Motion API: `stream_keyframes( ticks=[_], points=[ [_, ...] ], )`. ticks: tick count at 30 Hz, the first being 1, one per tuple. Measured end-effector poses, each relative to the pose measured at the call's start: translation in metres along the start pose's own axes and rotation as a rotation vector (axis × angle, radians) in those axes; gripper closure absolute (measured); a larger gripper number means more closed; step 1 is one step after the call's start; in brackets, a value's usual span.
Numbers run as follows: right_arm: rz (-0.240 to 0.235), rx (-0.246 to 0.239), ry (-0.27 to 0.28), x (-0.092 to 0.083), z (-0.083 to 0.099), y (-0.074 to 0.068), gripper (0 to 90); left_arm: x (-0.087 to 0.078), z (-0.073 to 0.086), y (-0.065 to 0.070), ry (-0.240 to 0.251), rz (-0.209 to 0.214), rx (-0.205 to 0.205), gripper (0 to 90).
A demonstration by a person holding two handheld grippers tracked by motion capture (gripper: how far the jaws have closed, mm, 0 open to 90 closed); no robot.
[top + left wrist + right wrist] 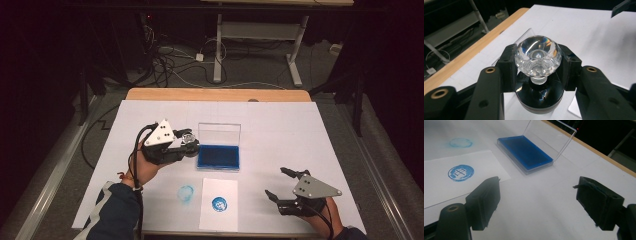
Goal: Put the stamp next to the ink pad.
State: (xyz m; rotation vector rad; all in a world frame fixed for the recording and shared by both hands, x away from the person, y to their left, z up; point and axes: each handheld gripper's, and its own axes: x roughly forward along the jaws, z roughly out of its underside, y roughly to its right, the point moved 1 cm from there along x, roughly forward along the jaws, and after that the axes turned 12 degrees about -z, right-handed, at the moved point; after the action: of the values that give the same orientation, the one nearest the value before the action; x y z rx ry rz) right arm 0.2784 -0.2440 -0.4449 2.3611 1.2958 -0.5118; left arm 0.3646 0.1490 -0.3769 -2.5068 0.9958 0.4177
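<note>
Stamp [538, 58] pinched in left gripper [538, 62] hides its own printing face — right gripper [537, 205] spread, holding nothing.

Bright white table sheet [280, 125], dark surroundings, soft shadows, glare on crystal knob [537, 56], mild blur

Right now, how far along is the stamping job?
One clean blue print already sits on the paper slip, with a fainter smudged ring on the table cover beside it. In hand: the left gripper grips the crystal-handled stamp beside the open ink pad. The right gripper waits open. Setting the stamp down and closing the pad's lid look left.
</note>
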Motion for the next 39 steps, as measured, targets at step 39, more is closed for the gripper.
stream_keyframes(
  ticks=[39],
  points=[
    [-0.025, -0.033, -0.085, 0.012, 0.005, -0.005, 20.3, 0.062, 0.062, -0.015, -0.193, -0.064, -0.07, 53.7]
  ],
)
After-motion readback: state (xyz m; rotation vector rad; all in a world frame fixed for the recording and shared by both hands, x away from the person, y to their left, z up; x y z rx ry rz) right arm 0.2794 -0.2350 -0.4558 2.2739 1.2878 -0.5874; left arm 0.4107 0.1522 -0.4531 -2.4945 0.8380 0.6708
